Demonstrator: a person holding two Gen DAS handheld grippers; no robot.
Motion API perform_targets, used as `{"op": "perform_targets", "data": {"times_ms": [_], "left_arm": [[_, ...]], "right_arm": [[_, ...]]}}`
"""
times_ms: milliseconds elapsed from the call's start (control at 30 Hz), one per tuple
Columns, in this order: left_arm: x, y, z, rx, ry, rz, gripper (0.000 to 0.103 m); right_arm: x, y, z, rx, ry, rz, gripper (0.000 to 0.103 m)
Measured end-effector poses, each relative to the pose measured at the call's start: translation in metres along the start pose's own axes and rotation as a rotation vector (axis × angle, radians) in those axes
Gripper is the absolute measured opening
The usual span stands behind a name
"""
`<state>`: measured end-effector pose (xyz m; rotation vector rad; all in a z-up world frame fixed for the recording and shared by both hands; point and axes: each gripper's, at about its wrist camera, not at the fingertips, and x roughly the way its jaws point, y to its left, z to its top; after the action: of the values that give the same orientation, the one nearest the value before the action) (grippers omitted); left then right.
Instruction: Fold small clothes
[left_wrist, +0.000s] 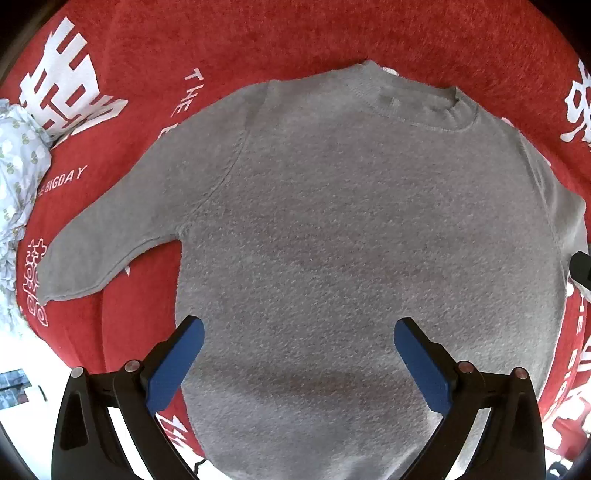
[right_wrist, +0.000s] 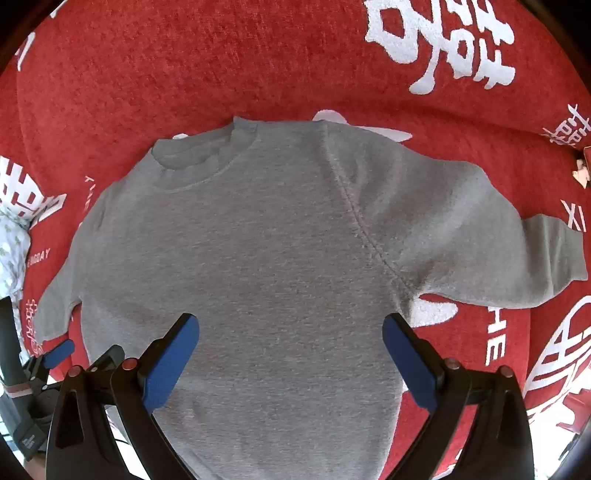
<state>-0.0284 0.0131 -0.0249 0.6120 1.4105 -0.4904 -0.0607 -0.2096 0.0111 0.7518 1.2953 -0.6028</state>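
Note:
A small grey knit sweater (left_wrist: 332, 221) lies flat and spread out on a red blanket (left_wrist: 258, 37), collar at the far side, both sleeves out to the sides. It also shows in the right wrist view (right_wrist: 258, 251). My left gripper (left_wrist: 299, 332) is open and empty, hovering over the sweater's lower left part. My right gripper (right_wrist: 291, 332) is open and empty over the lower right part. The left sleeve (left_wrist: 110, 236) points left and down. The right sleeve (right_wrist: 517, 251) spreads right, its cuff end folded over. The left gripper's blue fingertip (right_wrist: 61, 352) shows at the right view's left edge.
The red blanket (right_wrist: 184, 74) carries white characters and lettering. A pale floral cloth (left_wrist: 18, 177) lies bunched at the left edge, also in the right wrist view (right_wrist: 11, 251). A small red and white object (right_wrist: 583, 166) sits at the far right.

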Motion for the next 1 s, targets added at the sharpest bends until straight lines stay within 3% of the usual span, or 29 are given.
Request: {"op": "perform_targets", "data": {"times_ms": [1000], "left_arm": [[0.003,0.022,-0.003,-0.023,-0.006,-0.004,0.103]], "right_arm": [[0.002,0.011,-0.011,-0.014,0.008,-0.030,0.100]]}}
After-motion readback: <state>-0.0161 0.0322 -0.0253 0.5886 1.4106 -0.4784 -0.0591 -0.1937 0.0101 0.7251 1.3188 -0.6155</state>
